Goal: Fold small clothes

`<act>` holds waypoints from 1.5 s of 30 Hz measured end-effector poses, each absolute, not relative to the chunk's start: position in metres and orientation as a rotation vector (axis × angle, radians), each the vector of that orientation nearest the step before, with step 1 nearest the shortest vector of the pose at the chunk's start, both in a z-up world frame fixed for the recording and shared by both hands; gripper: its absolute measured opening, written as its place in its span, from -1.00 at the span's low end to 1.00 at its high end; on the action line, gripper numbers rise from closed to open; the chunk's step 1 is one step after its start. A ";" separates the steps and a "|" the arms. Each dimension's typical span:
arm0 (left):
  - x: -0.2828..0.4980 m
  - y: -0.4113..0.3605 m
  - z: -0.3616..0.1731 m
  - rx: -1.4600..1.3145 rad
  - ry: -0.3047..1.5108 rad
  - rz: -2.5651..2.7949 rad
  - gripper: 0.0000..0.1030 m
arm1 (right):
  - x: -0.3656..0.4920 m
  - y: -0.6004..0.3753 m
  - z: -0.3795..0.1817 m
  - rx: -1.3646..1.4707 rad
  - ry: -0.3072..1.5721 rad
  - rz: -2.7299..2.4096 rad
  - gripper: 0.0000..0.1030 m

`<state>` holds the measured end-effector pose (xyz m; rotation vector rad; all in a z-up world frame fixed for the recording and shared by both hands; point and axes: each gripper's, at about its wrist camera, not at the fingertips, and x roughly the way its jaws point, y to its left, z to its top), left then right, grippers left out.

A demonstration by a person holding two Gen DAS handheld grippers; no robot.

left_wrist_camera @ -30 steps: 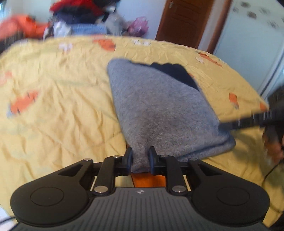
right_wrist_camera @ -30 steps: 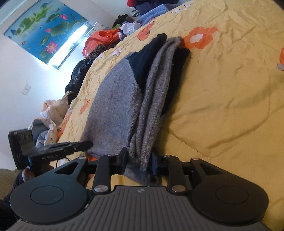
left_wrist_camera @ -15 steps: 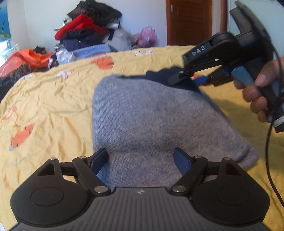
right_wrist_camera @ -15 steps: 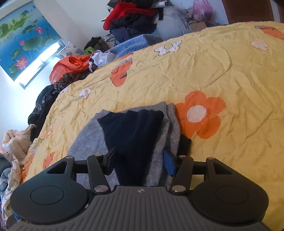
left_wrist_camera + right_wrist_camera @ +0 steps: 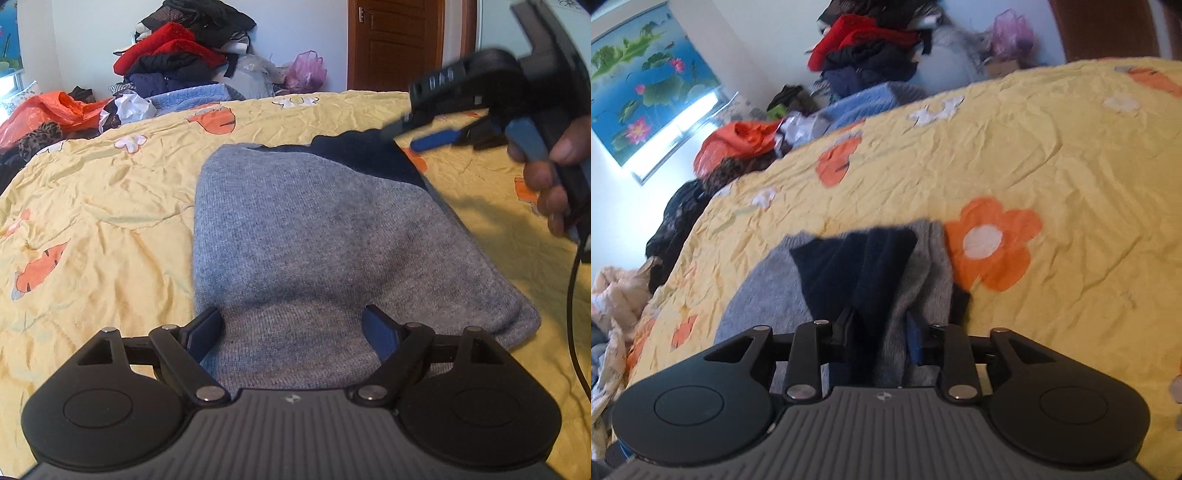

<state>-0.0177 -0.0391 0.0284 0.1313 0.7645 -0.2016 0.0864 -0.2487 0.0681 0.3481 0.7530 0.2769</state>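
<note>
Jaws on the left gripper (image 5: 291,330) stand wide apart, having just opened, with the near edge of the folded grey sweater (image 5: 332,236) lying loose between them and neither pad pressing it. On the right gripper (image 5: 881,332) the jaws have just eased open a little and sit partway apart astride the sweater's dark navy part (image 5: 864,258); the blur makes it hard to tell whether they grip it. The sweater lies flat on the yellow flowered bedspread (image 5: 92,206).
</note>
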 end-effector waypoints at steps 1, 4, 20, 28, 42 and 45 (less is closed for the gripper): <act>-0.018 -0.040 0.028 0.132 0.764 -0.200 0.64 | 0.082 -0.244 0.077 0.324 0.701 0.267 -0.09; -0.018 -0.041 0.028 0.133 0.763 -0.198 0.67 | 0.077 -0.218 0.093 0.241 0.628 0.326 -0.02; -0.055 -0.056 0.056 0.156 0.645 -0.336 0.69 | 0.057 -0.200 0.077 0.089 0.644 0.428 0.00; -0.052 -0.080 0.022 0.196 0.744 -0.426 0.74 | 0.057 -0.193 0.044 -0.106 0.724 0.428 0.03; -0.056 -0.049 0.025 0.208 0.747 -0.381 0.74 | -0.026 -0.201 0.046 0.004 0.803 0.572 0.00; -0.072 -0.044 0.033 0.196 0.717 -0.398 0.74 | -0.029 -0.201 0.060 0.045 0.842 0.537 0.00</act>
